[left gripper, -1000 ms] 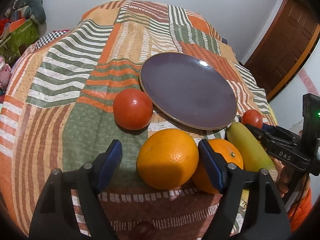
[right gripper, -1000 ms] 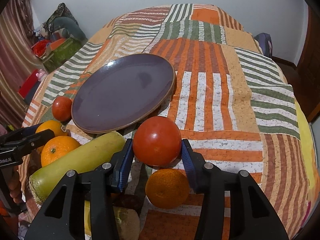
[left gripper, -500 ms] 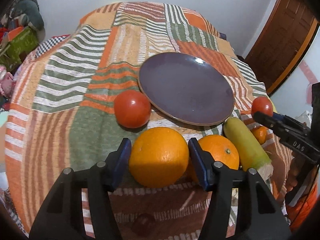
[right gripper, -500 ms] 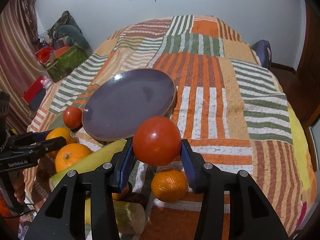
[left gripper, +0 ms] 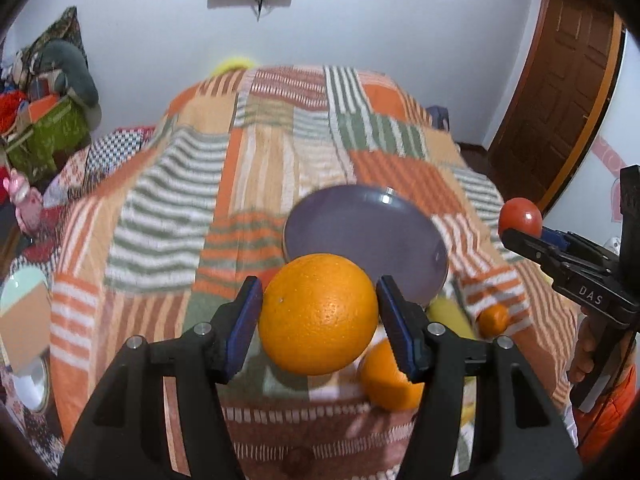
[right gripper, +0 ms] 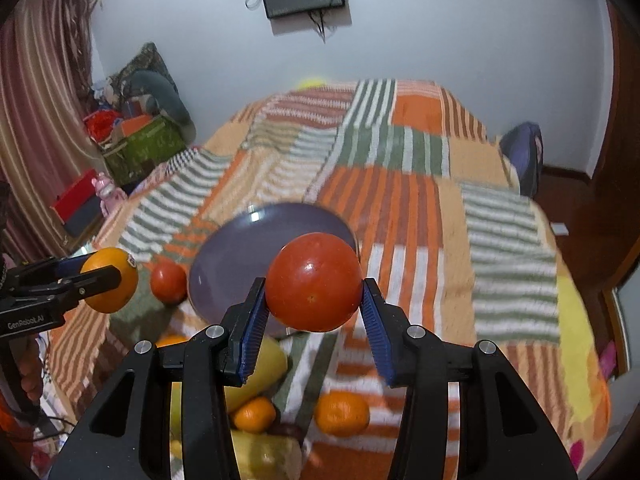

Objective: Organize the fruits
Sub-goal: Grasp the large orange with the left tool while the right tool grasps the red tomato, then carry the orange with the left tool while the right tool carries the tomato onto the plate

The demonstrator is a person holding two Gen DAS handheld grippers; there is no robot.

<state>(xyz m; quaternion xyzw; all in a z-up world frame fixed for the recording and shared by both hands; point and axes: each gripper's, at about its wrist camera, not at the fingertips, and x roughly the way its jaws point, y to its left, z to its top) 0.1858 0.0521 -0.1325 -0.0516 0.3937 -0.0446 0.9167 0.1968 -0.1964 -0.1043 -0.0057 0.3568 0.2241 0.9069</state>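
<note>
left gripper (left gripper: 319, 316) clamped on a big orange (left gripper: 318, 314), blue pads touching both sides, fruit held up off the bed w/ its shadow on the quilt (left gripper: 168, 216) below. right gripper (right gripper: 313, 314) clamped on a red tomato (right gripper: 314, 282), also lifted, in front of the purple plate (right gripper: 224, 264). plate sits on the quilt, nothing on it. in the right wrist view a 2nd tomato (right gripper: 168, 282) lies just beside the plate's left rim. near the bed's front edge: a yellow-green squash (right gripper: 262, 372), a small orange (right gripper: 254, 414) touching it, another small orange (right gripper: 342, 412) a bit to the right. left wrist view also shows another orange (left gripper: 390, 378) on the quilt under the right pad. background quilt is blurred.
</note>
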